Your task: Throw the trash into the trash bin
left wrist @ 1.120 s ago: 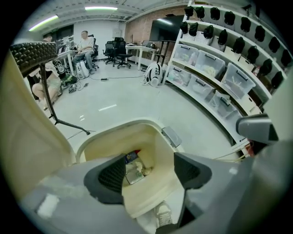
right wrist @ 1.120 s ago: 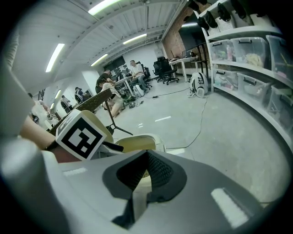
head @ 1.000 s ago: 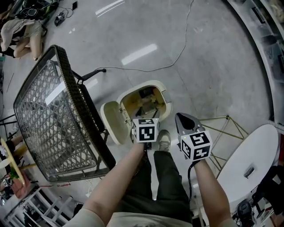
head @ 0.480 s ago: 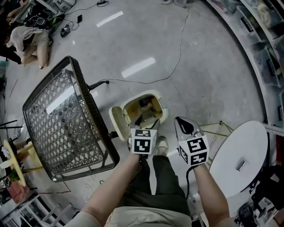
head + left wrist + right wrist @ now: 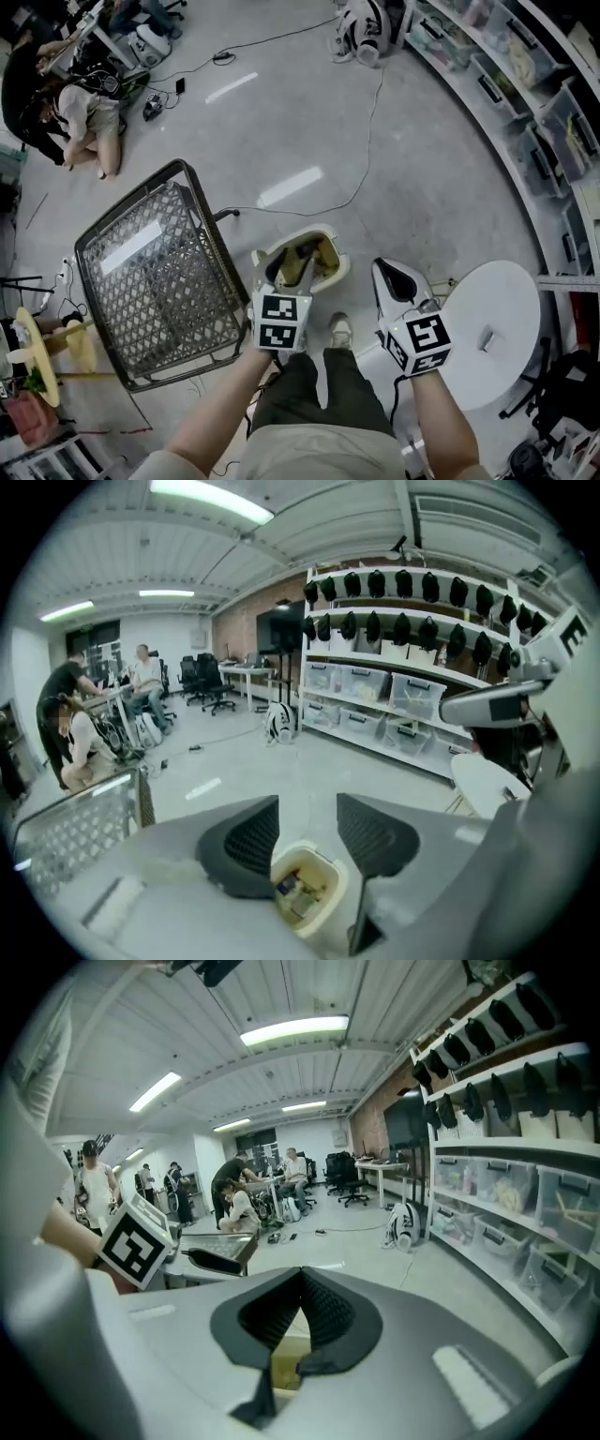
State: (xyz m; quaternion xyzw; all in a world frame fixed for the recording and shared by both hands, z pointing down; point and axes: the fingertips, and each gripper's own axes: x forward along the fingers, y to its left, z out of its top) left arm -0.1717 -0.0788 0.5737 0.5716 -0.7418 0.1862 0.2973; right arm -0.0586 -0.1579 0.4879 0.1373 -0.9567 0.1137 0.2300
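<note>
Hanging above the trash bin (image 5: 335,269), left gripper (image 5: 306,819) empty, jaws apart though just closing; trash (image 5: 298,894) likely dropped. Right gripper (image 5: 300,1307) clamped together, idle.

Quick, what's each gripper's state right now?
Left gripper: open, empty; jaws have just been closing.
Right gripper: shut, empty.

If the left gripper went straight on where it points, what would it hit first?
Probably the open trash bin, seen between the left gripper's jaws, which have just been closing on nothing; depth is unclear.
</note>
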